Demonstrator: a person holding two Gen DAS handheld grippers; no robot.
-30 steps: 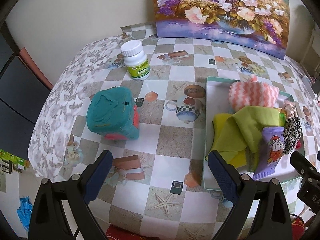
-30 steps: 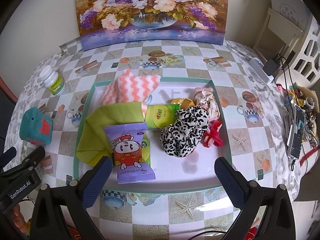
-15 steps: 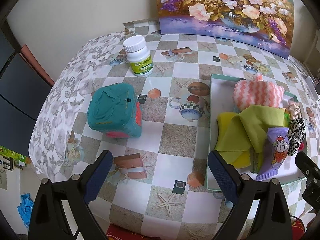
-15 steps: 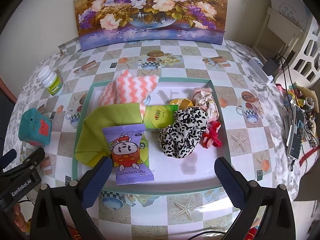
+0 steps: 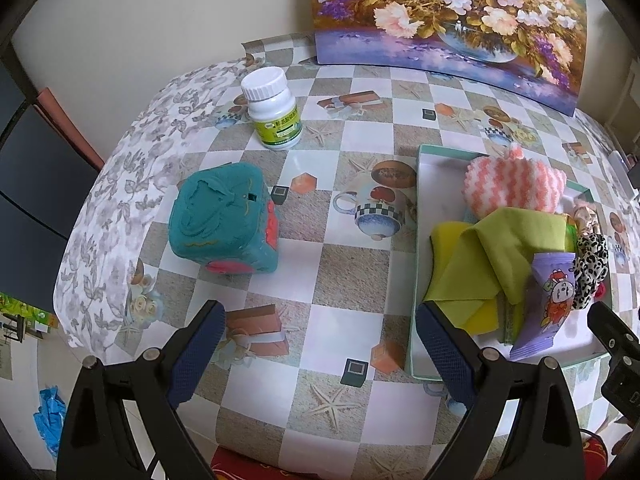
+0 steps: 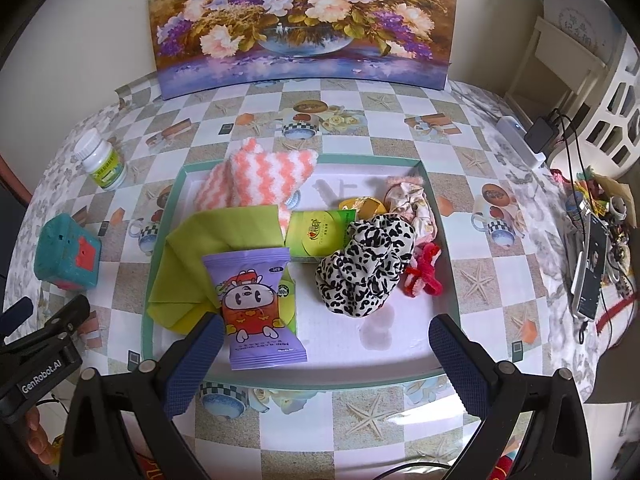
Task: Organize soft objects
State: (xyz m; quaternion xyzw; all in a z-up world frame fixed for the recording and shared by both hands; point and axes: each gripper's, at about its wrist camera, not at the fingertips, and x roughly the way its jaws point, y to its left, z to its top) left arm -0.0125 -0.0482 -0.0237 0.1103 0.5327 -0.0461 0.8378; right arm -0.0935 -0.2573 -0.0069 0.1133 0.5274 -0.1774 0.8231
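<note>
progress: mostly done, judged | tray (image 6: 436, 184): striped cloth (image 6: 264, 178), green cloth (image 6: 224, 232), leopard scrunchie (image 6: 360, 268), snack packet (image 6: 260, 312) held inside | left out: teal plush cube (image 5: 224, 220) on worktop (image 5: 352, 272) | left claw (image 5: 320, 344), right claw (image 6: 324, 356): both spread wide, nothing gripped

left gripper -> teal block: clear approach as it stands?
Probably yes. The left gripper is open and empty, and the teal block sits alone on the tablecloth ahead and slightly left of its fingers, outside the tray. Only bare cloth lies between; the white bottle stands well behind.
</note>
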